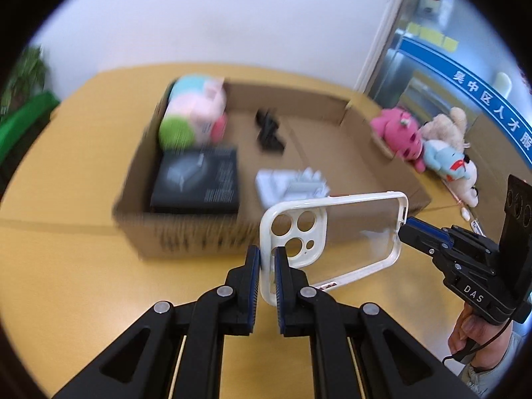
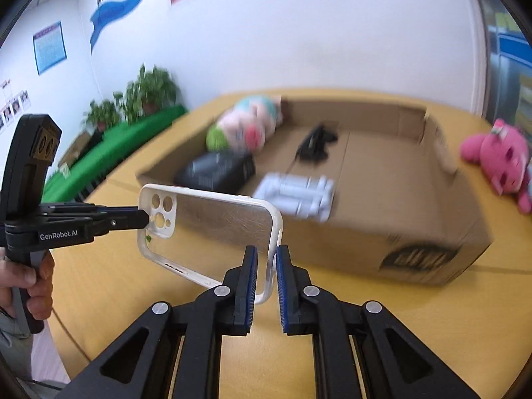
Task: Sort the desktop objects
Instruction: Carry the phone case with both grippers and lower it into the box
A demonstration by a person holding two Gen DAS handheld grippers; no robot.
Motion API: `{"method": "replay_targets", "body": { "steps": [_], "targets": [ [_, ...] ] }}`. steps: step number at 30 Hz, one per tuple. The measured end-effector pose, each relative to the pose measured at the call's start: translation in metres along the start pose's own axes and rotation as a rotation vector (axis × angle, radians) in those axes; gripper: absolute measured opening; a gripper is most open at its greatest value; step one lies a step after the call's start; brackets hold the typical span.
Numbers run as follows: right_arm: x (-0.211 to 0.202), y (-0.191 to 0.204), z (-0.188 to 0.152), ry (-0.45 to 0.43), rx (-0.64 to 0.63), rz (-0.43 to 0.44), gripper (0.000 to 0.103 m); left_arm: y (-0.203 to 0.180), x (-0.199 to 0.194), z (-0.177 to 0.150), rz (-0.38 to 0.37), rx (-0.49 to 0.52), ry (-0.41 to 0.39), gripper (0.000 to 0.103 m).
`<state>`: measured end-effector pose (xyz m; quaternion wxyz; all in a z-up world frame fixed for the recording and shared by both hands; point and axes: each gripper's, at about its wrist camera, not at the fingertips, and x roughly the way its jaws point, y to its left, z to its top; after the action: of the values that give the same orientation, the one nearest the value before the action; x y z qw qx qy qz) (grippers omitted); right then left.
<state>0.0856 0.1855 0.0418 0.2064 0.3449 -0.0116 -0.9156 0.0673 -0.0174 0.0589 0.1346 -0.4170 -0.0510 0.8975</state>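
A clear phone case with a white rim (image 1: 335, 232) is held in the air between both grippers, above the yellow table and just in front of the cardboard box (image 1: 186, 236). My left gripper (image 1: 267, 259) is shut on the camera-hole end of the case. My right gripper (image 2: 267, 262) is shut on the other end of the case (image 2: 212, 232). Each gripper shows in the other's view: the right one (image 1: 407, 229) and the left one (image 2: 143, 221). The scene behind is motion-blurred.
The open box (image 2: 382, 242) holds a pastel plush (image 1: 196, 113), a black booklet (image 1: 198, 183), a black item (image 1: 267, 131) and a white packet (image 1: 292, 186). A pink plush (image 1: 399, 129) and other plush toys (image 1: 449, 159) lie right of the box. Green plants (image 2: 146, 96) stand at the wall.
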Motion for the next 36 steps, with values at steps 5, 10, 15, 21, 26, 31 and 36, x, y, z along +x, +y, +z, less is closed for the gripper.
{"method": "replay_targets", "body": {
  "steps": [5,10,15,21,26,31,36],
  "targets": [
    [-0.008,-0.020,0.040,-0.058,-0.007,-0.053,0.012,-0.018,0.013,0.054,-0.018,0.055,-0.041,0.008],
    [0.007,-0.054,0.079,-0.054,0.014,-0.093,0.014,-0.032,0.043,0.103,-0.021,0.089,-0.036,0.008],
    [0.048,-0.104,0.115,0.021,0.070,-0.082,0.014,-0.043,0.089,0.148,-0.007,0.102,0.010,0.008],
    [0.099,-0.156,0.141,0.143,0.106,-0.097,0.015,-0.048,0.161,0.178,0.004,0.093,0.121,0.008],
    [0.142,-0.185,0.138,0.254,0.140,-0.118,0.017,-0.045,0.209,0.185,-0.006,0.070,0.212,0.008],
    [0.190,-0.194,0.145,0.376,0.177,0.012,0.005,-0.063,0.245,0.182,-0.174,0.057,0.322,0.008],
    [0.223,-0.166,0.142,0.490,0.031,-0.099,0.002,-0.077,0.264,0.176,-0.146,0.072,0.369,0.008]
  ]
}}
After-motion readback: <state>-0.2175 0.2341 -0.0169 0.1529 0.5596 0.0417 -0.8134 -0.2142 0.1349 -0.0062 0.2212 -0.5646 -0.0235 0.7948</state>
